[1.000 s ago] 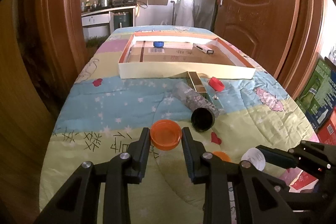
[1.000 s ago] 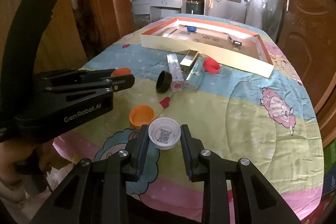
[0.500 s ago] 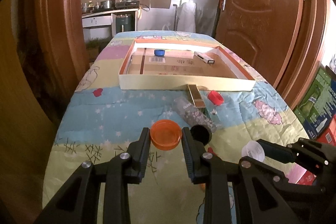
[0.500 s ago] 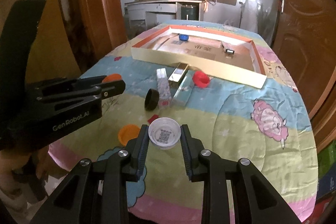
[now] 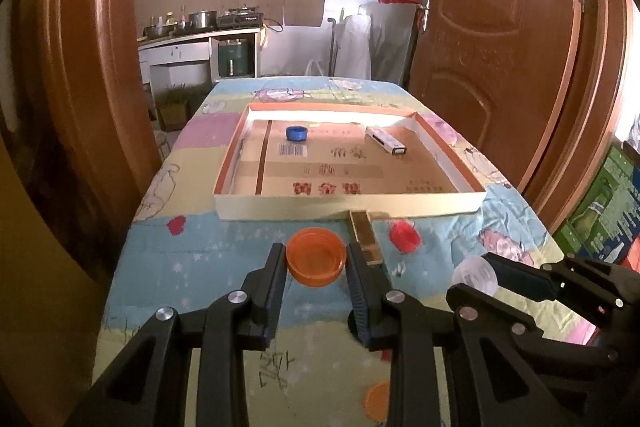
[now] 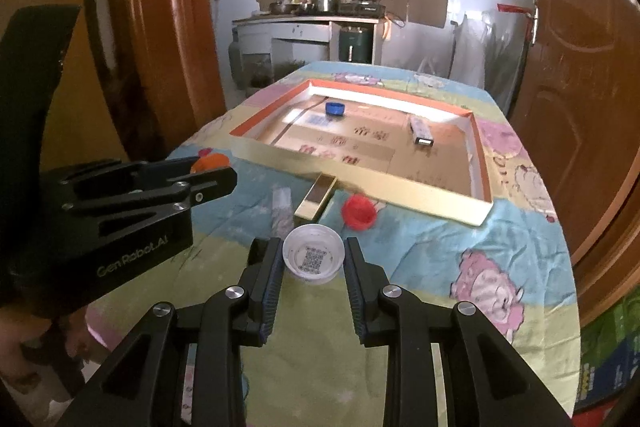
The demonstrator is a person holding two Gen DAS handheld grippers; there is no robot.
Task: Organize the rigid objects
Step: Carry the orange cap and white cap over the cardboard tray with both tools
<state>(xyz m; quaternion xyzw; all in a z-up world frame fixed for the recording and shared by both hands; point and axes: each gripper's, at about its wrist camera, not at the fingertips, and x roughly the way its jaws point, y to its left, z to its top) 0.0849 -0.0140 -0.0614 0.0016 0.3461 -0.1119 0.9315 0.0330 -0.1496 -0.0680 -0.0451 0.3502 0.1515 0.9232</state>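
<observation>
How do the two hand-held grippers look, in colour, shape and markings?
Both are matte black. The left hand-held gripper and the right hand-held gripper each have two angular, strut-like fingers with silver round bolt heads and ribbed inner pads edged in blue. The left one's body carries pale "GenRobot.AI" lettering, seen from the right wrist view. No cables or sleeves show.

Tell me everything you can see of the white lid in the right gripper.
The white lid is a round, shallow cap, plastic by its look, open side facing the camera, with a QR code printed inside. The right gripper holds it by its rim, jaws pressed on opposite sides, above the quilt. From the left view it looks translucent.
</observation>
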